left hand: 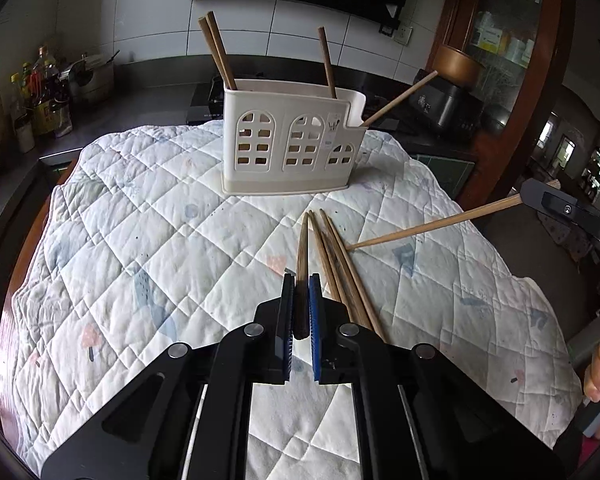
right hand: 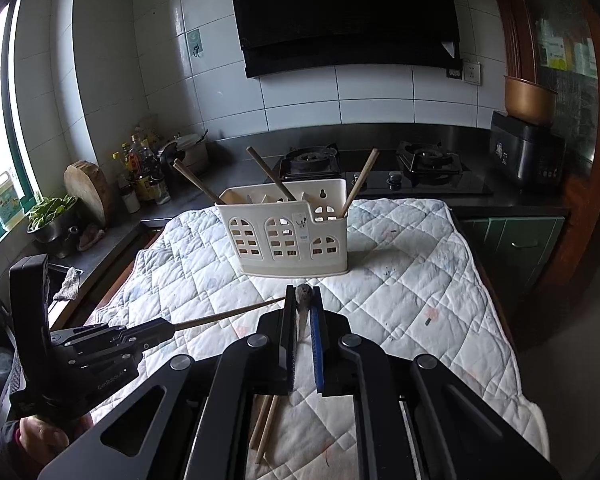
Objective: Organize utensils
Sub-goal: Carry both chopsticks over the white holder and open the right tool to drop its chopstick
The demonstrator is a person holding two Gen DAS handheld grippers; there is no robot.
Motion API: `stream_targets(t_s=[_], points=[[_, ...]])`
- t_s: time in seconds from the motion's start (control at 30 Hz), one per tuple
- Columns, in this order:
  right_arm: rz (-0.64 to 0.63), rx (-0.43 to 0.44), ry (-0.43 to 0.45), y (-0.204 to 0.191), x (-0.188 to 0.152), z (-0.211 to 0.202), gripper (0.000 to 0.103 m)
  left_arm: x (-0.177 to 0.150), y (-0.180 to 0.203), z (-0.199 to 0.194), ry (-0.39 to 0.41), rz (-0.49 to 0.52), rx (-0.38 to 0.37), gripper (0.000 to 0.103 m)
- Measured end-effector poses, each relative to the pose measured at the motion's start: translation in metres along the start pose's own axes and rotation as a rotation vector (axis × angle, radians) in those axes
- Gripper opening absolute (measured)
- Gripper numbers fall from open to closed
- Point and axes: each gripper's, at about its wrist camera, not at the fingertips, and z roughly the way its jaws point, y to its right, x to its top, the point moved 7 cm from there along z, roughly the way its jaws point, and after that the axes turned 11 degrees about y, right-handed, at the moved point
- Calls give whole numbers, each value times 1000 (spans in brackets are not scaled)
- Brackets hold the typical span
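Note:
A white utensil holder point(left hand: 292, 142) with arched cut-outs stands on the quilted cloth point(left hand: 160, 240), with several chopsticks upright in it; it also shows in the right wrist view point(right hand: 286, 234). My left gripper point(left hand: 301, 280) is shut on a dark chopstick point(left hand: 301, 256), beside a loose bundle of chopsticks point(left hand: 342, 268) on the cloth. My right gripper point(right hand: 303, 292) is shut on a chopstick point(right hand: 303, 295), seen end-on; the same chopstick point(left hand: 432, 226) slants down to the cloth in the left wrist view. The left gripper body point(right hand: 100, 344) shows at the left.
A dark counter with a gas stove point(right hand: 384, 168) runs behind the table. Bottles point(right hand: 140, 168) and a wooden board point(right hand: 86, 190) stand at the left, an appliance point(right hand: 526, 156) at the right. Two chopsticks point(right hand: 264, 428) lie under my right gripper.

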Motion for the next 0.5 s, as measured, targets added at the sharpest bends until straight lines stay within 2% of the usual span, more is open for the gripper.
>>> stream_targets(t_s=[0.23,0.37,0.5], points=[[-5,40,-12,0,52,22,7,42,-7,3,45,30,-14,6],[-9,31,24,2,93,35,7,64,-8,8,44,55,-26,6],[-13,8,98,2,140,46,7,82,-7,11,43,89,-30,6]])
